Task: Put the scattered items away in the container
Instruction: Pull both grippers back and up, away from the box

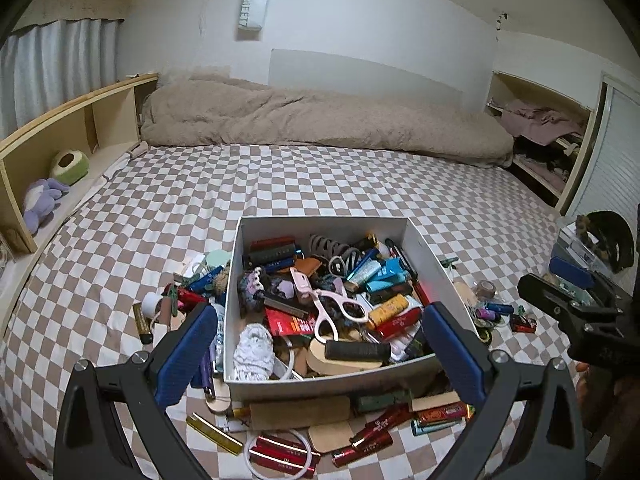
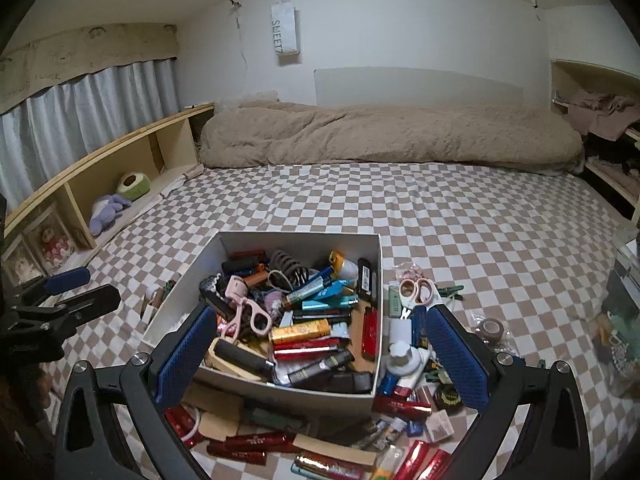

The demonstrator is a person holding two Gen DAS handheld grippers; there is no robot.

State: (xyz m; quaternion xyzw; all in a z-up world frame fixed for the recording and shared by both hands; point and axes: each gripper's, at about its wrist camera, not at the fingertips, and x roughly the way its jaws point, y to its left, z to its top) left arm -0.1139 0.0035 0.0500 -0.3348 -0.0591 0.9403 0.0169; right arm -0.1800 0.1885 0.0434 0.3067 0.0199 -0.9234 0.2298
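Observation:
A white open box (image 1: 320,221) (image 2: 300,235) sits on the checked bed, packed with tubes, lighters, combs and a pink eyelash curler (image 1: 334,314) (image 2: 245,313). Loose items ring it: red tubes (image 1: 378,428) (image 2: 240,442) and a white ring (image 1: 280,458) in front, pink-handled scissors (image 2: 416,292), a white bottle (image 2: 404,359) and a tape roll (image 2: 494,326) to its right. My left gripper (image 1: 320,354) hovers open over the box's near edge, holding nothing. My right gripper (image 2: 320,356) is open over the box's near right corner, also with nothing between its pads.
A beige duvet (image 1: 312,120) lies along the far side of the bed. A wooden shelf (image 1: 72,120) with plush toys runs on the left. Clear containers (image 2: 624,300) stand at the right edge. The checked sheet (image 1: 320,176) beyond the box is bare.

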